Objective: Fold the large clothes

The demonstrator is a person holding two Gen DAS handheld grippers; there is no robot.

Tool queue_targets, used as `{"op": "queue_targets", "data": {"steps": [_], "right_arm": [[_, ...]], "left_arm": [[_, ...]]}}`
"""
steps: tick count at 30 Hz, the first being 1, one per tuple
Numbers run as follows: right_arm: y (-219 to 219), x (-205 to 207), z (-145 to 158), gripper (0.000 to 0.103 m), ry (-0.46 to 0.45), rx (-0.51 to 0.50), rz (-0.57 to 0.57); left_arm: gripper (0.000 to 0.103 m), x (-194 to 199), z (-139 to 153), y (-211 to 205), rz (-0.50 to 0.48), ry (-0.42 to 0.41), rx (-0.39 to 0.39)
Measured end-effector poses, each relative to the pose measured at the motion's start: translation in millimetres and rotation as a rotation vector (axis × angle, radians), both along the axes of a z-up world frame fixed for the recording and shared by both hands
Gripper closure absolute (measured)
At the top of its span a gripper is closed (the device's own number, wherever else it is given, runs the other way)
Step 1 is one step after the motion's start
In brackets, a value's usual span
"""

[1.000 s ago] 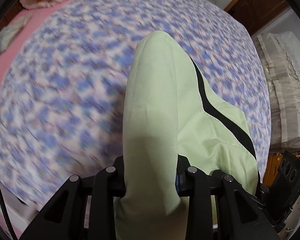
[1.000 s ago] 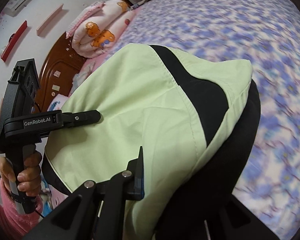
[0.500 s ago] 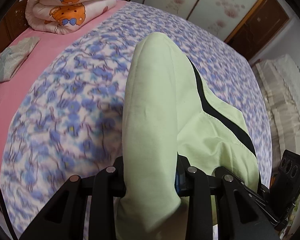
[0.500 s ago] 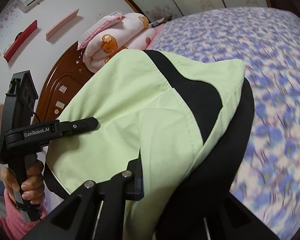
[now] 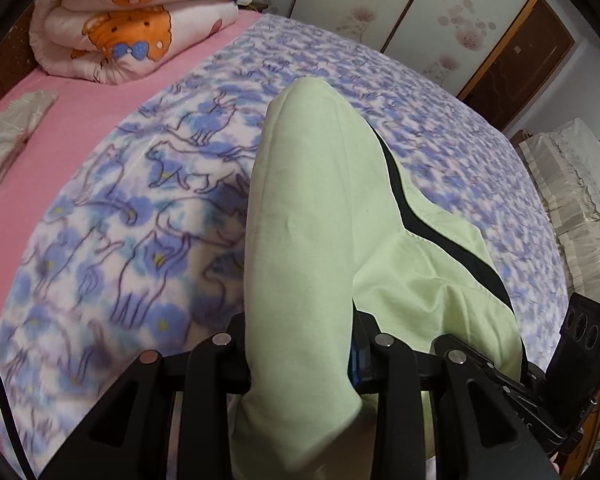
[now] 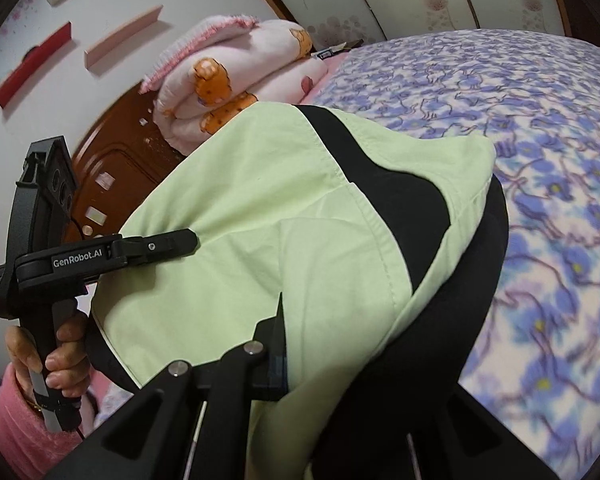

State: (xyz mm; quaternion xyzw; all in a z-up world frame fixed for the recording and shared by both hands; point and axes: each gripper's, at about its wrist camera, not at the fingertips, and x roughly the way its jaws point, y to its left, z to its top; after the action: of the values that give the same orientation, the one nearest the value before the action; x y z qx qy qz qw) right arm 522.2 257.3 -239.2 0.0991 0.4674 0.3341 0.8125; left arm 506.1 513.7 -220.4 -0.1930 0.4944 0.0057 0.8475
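Garment (image 5: 300,216): pale green cloth with a black stripe and black panel. Fills centre and lower half of both wrist views, bunched and draped over the fingers, raised above the bed. In the right wrist view the black panel (image 6: 420,312) hangs along the lower right side of the bundle.

Left hand-held gripper (image 5: 298,354): jaws partly closed, clamped on a thick fold of the green cloth that passes between them, lower centre of frame. Also visible at left edge of the right wrist view (image 6: 156,246), its tip against the green cloth; a hand (image 6: 56,352) in a pink sleeve grips its handle.

Right hand-held gripper (image 6: 296,344): jaws narrow, nearly together, pinching the garment edge at lower centre; far finger hidden by cloth.

Bed: blue floral blanket (image 5: 140,208) beneath the garment, blurred at the bottom. Pink sheet (image 5: 60,144) at left. Rolled bear-print quilt (image 5: 132,20) at upper left. Wooden headboard (image 6: 116,164) behind it.
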Motion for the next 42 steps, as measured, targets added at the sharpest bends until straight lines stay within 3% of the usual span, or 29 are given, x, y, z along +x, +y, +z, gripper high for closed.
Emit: {"op": "queue_targets", "data": {"steps": [6, 9, 12, 14, 18, 21, 24, 29, 42], "right_arm": [[19, 26, -56, 0.094, 0.043, -0.012, 0.019], [7, 24, -79, 0.091, 0.101, 0.093, -0.003], [-13, 21, -107, 0.086, 0.227, 0.193, -0.045], [-23, 18, -116, 0.083, 0.272, 0.218, -0.059], [-26, 13, -111, 0.083, 0.251, 0.173, -0.055], [-32, 12, -113, 0.078, 0.261, 0.159, -0.070], [-34, 13, -111, 0.076, 0.260, 0.151, -0.086], [-35, 9, -99, 0.075, 0.226, 0.073, -0.102], [-66, -23, -95, 0.073, 0.258, -0.052, -0.143]], "left_arm": [[0.072, 28, -74, 30, 0.024, 0.079, -0.065], [0.064, 21, -103, 45, -0.004, 0.073, -0.106], [0.060, 15, -124, 57, -0.023, 0.077, -0.173], [0.058, 15, -128, 58, -0.036, 0.076, -0.180], [0.053, 15, -131, 49, -0.042, 0.070, -0.115], [0.048, 14, -128, 44, -0.023, 0.075, -0.115], [0.051, 12, -124, 45, 0.002, 0.089, -0.135], [0.051, -4, -110, 37, 0.003, 0.079, -0.062], [0.051, -59, -87, 45, 0.028, 0.083, -0.024]]}}
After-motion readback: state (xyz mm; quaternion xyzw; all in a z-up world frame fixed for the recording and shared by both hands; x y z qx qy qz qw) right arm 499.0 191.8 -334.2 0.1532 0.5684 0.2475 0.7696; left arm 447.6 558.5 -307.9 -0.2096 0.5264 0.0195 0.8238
